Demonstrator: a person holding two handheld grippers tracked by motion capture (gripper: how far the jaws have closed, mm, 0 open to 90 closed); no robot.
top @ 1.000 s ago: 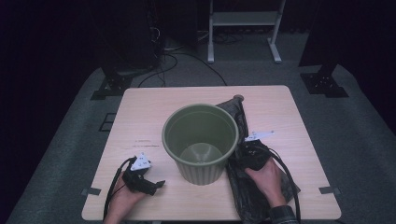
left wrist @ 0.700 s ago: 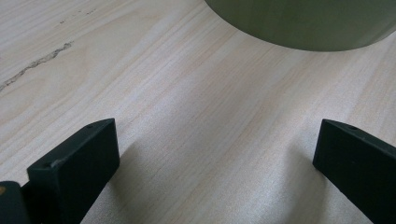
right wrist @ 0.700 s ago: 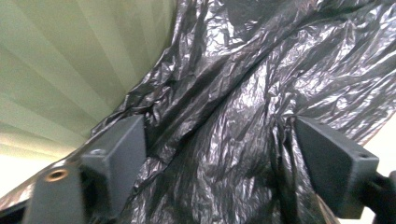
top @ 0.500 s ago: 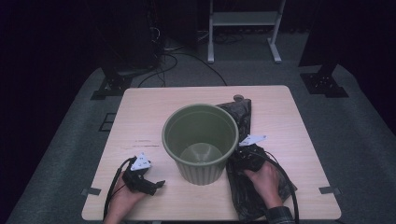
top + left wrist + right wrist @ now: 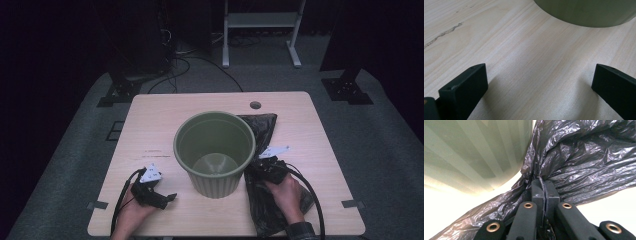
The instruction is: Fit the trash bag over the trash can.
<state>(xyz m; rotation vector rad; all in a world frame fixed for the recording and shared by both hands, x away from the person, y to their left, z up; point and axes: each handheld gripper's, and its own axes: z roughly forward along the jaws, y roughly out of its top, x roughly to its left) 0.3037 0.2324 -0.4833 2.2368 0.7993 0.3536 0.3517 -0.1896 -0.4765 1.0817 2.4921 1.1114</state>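
Right gripper [image 5: 261, 169] near right of green bin [image 5: 215, 152]; fingers [image 5: 537, 192] have just been closing, now clamped on bunched fold of black plastic bag [image 5: 267, 200]. Bag lies flat on wooden worktop [image 5: 310, 130], running from far side of bin toward near edge, touching bin's right side. Bin upright at middle of worktop. Left gripper [image 5: 165, 198] rests on worktop near left of bin, fingers [image 5: 464, 87] wide apart, nothing between them.

I see a crinkly black plastic bag [image 5: 272, 200] lying flat on the table — right beside the green bin [image 5: 215, 150], touching it.
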